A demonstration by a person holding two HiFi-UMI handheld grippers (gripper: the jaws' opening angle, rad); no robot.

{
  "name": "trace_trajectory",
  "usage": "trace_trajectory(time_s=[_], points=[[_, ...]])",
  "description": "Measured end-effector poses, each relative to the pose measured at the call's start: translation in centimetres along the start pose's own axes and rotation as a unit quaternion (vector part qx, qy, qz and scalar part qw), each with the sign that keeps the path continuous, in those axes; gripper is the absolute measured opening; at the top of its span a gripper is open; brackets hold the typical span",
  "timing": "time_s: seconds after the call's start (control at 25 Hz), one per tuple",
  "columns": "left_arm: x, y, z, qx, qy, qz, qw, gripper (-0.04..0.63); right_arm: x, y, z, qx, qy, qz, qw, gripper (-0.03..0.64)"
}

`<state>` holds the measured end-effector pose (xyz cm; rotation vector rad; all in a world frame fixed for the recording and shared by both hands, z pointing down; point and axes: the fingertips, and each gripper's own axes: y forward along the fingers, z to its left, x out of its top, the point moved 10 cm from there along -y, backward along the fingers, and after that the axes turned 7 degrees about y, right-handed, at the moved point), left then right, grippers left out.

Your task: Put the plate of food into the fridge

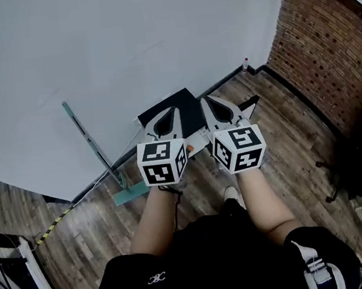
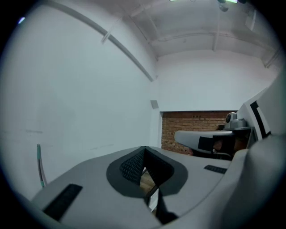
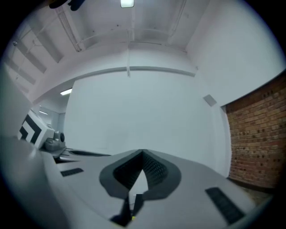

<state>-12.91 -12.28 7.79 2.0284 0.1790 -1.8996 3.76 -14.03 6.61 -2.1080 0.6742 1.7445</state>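
Note:
No plate of food and no fridge appear in any view. In the head view the person holds both grippers side by side at waist height, pointed at a white wall (image 1: pixel 121 42). My left gripper (image 1: pixel 175 110) is shut, its jaws meeting at the tips with nothing between them; the left gripper view shows the same closed tips (image 2: pixel 144 148). My right gripper (image 1: pixel 203 100) is also shut and empty, its tips touching in the right gripper view (image 3: pixel 143 153). Each carries its marker cube (image 1: pixel 162 162) near the hand.
A teal long-handled floor tool (image 1: pixel 97 153) leans on the wall to the left. A dark flat panel (image 1: pixel 185 100) lies on the wooden floor under the grippers. A brick wall (image 1: pixel 326 42) closes the right side. A white railing (image 1: pixel 13 275) stands at bottom left.

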Motion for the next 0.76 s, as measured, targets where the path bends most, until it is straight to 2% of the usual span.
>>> trace_trajectory(time_s=[0.2,0.36,0.76], points=[[1.6,-0.4,0.3,0.001,0.004,-0.023,0.9997,-0.003,0.7,0.2,0.8,0.008,-0.007,-0.007,1.000,0.012],[1.3,-0.4,0.3,-0.007,-0.012,-0.020,0.9997,-0.003,0.4,0.0,1.2,0.011,-0.012,0.000,1.000,0.013],[-0.1,0.5,0.6,-0.023,-0.014,-0.010,0.9996,-0.003,-0.8,1.2,1.3,-0.003,-0.023,0.009,1.000,0.012]])
